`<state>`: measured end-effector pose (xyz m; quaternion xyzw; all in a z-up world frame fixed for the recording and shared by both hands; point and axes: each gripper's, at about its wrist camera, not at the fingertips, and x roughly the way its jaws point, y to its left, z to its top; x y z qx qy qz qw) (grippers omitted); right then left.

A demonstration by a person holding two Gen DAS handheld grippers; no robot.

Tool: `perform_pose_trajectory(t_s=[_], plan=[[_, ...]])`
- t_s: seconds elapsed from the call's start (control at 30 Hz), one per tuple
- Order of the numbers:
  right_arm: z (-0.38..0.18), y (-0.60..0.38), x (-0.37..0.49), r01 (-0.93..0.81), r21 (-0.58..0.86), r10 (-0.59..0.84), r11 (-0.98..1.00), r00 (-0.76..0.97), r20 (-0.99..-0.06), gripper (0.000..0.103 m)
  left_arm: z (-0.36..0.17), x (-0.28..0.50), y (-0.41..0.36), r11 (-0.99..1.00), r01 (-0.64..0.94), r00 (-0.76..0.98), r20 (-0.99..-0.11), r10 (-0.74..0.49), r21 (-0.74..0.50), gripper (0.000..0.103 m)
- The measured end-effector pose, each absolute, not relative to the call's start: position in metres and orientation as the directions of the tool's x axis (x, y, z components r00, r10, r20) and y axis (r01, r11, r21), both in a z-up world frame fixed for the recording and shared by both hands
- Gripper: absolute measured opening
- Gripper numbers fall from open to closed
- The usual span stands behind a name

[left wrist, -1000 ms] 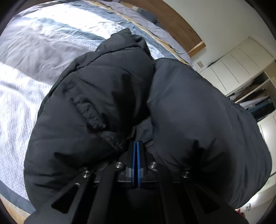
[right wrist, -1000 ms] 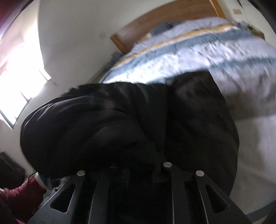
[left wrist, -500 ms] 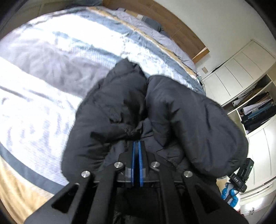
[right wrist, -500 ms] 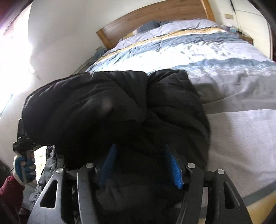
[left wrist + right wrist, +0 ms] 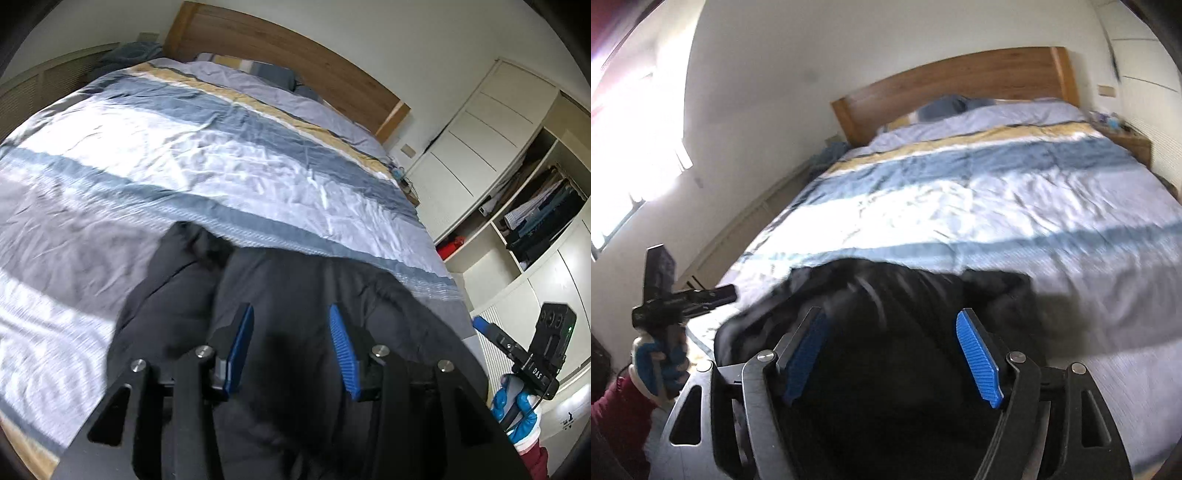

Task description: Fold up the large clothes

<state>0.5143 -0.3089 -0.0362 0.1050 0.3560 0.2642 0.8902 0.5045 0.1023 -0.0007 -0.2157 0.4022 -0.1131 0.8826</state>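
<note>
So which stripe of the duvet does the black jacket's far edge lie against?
The black jacket ends on the narrow blue-grey stripe nearest the foot of the bed; the wider blue stripe and yellow stripe lie nearer the headboard.

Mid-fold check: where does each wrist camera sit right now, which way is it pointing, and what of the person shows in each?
Left wrist: rides the left tool, jaws open, facing up the bed toward the headboard, the wardrobe at right; the gloved right hand shows at the lower right.
Right wrist: rides the right tool, jaws open, also facing the headboard, the window on the left; the gloved left hand shows at the lower left.
Shared: the black jacket lying below both tools, bed, headboard.
</note>
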Motion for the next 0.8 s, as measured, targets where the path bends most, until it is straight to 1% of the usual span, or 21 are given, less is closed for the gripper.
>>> perform_pose_trajectory(t_s=[0.13,0.27,0.3,0.4,0.47,0.57,0.67,0.8], plan=[[-0.043,-0.268,0.536,-0.46,0.359,0.579,0.812,0.563,-0.59,0.073,-0.009,0.532,0.075,0.89,0.066,0.632,-0.671,-0.388,-0.452,0.041],[-0.061,-0.242,0.535,-0.505,0.341,0.592,0.793,0.506,-0.627,0.073,-0.038,0.537,0.054,0.911,0.083,0.589,-0.718,-0.371,-0.403,0.041],[-0.072,-0.236,0.532,-0.512,0.333,0.587,0.792,0.486,-0.648,0.073,-0.046,0.533,0.051,0.912,0.089,0.578,-0.725,-0.374,-0.4,0.041],[-0.102,-0.226,0.511,-0.537,0.292,0.556,0.792,0.434,-0.709,0.073,-0.073,0.504,0.038,0.931,0.118,0.556,-0.754,-0.349,-0.345,0.041],[-0.119,-0.226,0.488,-0.56,0.27,0.545,0.783,0.408,-0.733,0.073,-0.084,0.48,0.031,0.94,0.139,0.542,-0.77,-0.335,-0.312,0.041],[-0.129,-0.23,0.448,-0.584,0.255,0.545,0.771,0.397,-0.738,0.073,-0.1,0.443,0.031,0.936,0.153,0.53,-0.773,-0.348,-0.317,0.041],[-0.135,-0.233,0.42,-0.601,0.216,0.525,0.769,0.402,-0.75,0.073,-0.113,0.417,0.029,0.944,0.149,0.533,-0.78,-0.327,-0.294,0.041],[-0.144,-0.238,0.408,-0.593,0.196,0.508,0.781,0.422,-0.751,0.073,-0.122,0.413,0.026,0.948,0.127,0.537,-0.784,-0.312,-0.291,0.041]])
